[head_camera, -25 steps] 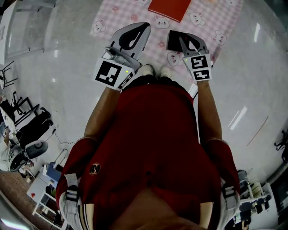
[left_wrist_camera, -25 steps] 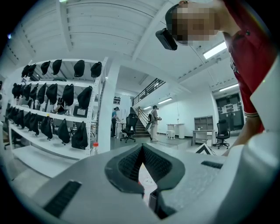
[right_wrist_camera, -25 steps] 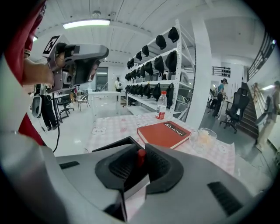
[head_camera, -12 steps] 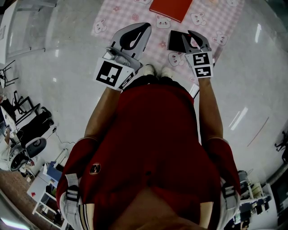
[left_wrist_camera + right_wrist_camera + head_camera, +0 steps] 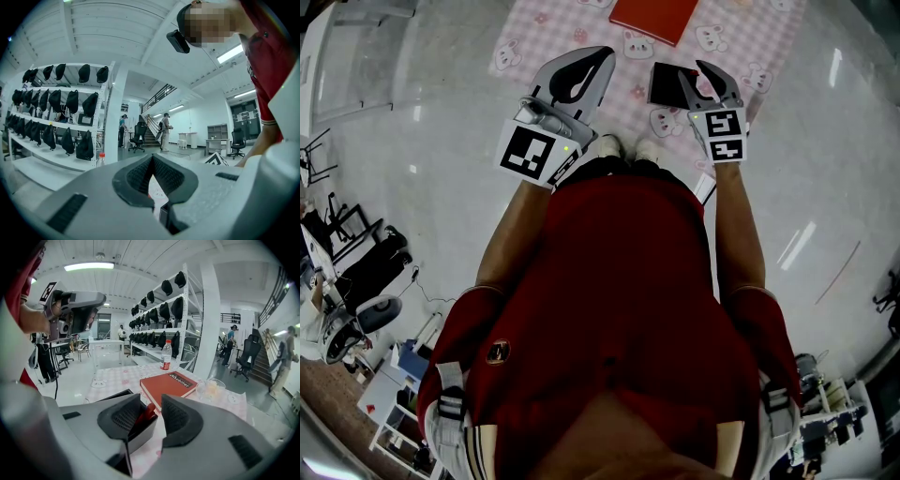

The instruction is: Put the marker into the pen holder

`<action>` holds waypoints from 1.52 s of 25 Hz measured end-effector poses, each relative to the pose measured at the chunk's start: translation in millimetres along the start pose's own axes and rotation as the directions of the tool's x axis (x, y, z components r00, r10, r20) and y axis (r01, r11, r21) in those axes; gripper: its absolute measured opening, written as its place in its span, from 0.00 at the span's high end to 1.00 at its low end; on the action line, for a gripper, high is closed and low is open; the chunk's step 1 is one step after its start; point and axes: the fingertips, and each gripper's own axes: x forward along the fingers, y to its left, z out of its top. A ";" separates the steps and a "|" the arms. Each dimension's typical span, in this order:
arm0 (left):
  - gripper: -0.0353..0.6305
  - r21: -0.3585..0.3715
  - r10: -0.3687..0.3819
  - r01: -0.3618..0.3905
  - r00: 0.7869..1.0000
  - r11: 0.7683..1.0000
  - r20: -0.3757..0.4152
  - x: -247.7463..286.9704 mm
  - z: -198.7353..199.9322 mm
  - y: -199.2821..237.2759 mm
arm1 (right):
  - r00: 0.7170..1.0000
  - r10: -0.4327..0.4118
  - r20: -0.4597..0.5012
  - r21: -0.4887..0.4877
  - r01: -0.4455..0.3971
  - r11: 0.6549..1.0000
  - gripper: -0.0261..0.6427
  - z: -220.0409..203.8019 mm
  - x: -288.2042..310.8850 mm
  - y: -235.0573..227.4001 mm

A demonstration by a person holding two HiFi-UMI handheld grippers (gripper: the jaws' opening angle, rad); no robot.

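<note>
A black pen holder (image 5: pixel 662 86) stands on the pink checked tablecloth (image 5: pixel 544 28) near its front edge. In the right gripper view a red marker (image 5: pixel 146 412) leans inside the pen holder (image 5: pixel 140 434). My right gripper (image 5: pixel 151 400) hovers just over the holder with its jaws opening. The marker lies between the pads, and the right pad stands clear of it. In the head view the right gripper (image 5: pixel 692 71) overlaps the holder's right side. My left gripper (image 5: pixel 607 54) is held level to the left of the holder, its tips (image 5: pixel 152 157) together with nothing in them.
A red book (image 5: pixel 168 384) lies behind the holder on the cloth, also at the top of the head view (image 5: pixel 656 17). A clear glass (image 5: pixel 211 389) and a plastic bottle (image 5: pixel 166 355) stand further back. Shelving with dark bags lines the room.
The right gripper's jaws have spread apart over the pen holder, and the gripper has shifted slightly right. The left gripper has stayed where it was.
</note>
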 end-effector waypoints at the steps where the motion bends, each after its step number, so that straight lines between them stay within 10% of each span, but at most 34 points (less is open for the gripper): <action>1: 0.94 0.001 -0.001 0.001 1.000 1.000 0.001 -0.3 -0.9 0.9 | 1.000 -0.003 0.007 0.004 0.003 1.000 0.75 1.0 -0.1 -0.2; 38: 0.94 0.016 -0.135 0.134 0.989 0.991 0.064 -4.0 11.6 -35.8 | 0.921 -0.051 0.386 0.168 -0.016 0.986 0.96 126.4 -108.5 35.4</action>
